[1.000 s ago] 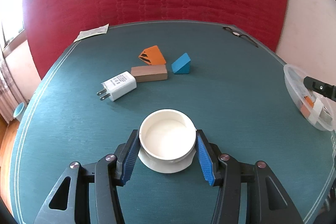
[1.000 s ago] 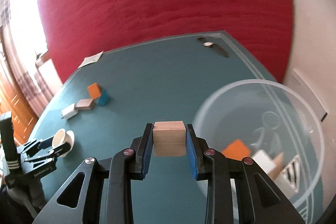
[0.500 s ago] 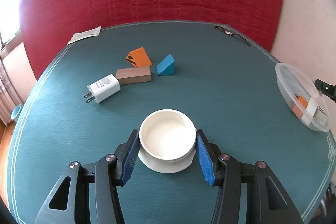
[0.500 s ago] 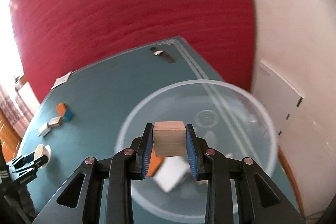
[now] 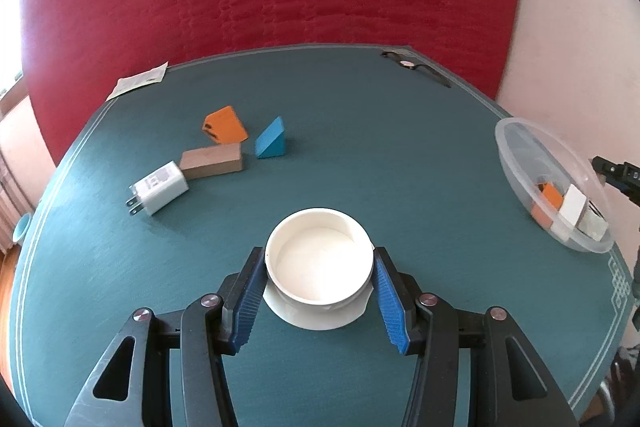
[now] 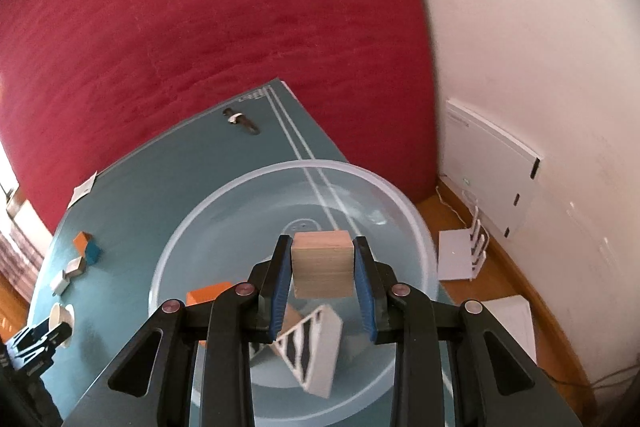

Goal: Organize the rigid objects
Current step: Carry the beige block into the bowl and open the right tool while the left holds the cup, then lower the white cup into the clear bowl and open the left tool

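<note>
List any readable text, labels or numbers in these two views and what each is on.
None can be read.
White charger: grey print on its top face, too small to read.
Paper slip at the table's far edge: printed lines, too blurred.
Clear bowl: embossed round mark in its base, illegible.
White wall panel: small marks, unreadable.
Wooden block in the right gripper: no text.
</note>
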### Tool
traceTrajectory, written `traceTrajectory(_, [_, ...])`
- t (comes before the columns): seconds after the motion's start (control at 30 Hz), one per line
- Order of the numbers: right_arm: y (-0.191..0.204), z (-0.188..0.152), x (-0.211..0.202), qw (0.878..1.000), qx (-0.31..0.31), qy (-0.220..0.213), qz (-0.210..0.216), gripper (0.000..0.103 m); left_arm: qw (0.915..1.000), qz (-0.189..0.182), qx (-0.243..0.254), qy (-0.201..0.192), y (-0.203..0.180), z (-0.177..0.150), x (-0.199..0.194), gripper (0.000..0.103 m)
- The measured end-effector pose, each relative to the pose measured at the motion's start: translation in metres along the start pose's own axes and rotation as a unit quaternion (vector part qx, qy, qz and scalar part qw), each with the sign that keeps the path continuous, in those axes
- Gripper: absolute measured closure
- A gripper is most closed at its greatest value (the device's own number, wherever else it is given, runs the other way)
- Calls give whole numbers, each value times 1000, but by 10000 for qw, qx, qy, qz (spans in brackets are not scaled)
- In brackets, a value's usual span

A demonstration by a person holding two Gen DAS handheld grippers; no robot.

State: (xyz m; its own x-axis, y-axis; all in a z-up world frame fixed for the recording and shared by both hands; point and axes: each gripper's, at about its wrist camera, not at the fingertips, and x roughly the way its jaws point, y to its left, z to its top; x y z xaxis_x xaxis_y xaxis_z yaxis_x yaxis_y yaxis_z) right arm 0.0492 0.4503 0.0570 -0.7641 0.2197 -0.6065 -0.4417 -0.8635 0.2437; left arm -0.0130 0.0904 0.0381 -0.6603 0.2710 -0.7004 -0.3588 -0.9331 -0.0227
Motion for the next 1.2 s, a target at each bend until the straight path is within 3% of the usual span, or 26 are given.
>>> traceTrajectory(0.1, [-8,-1,2,9999,152,71,-10,71,10000,-59,66,-29,-7,3,-1,48])
traceTrajectory(0.23, [-16,-1,1,9995,304,53,-12,58,9997,-148,161,-90,-17,9,-3,48])
traceTrajectory(0.67, [-11,-6,-10,9989,203,-285,-301,58,9959,-519,661,-324,-75,37,-1,48])
traceTrajectory(1.2, [-9,-7,-14,9988,108,-413,-234,57,9899,-922,1060,-198,-149,61,31,48])
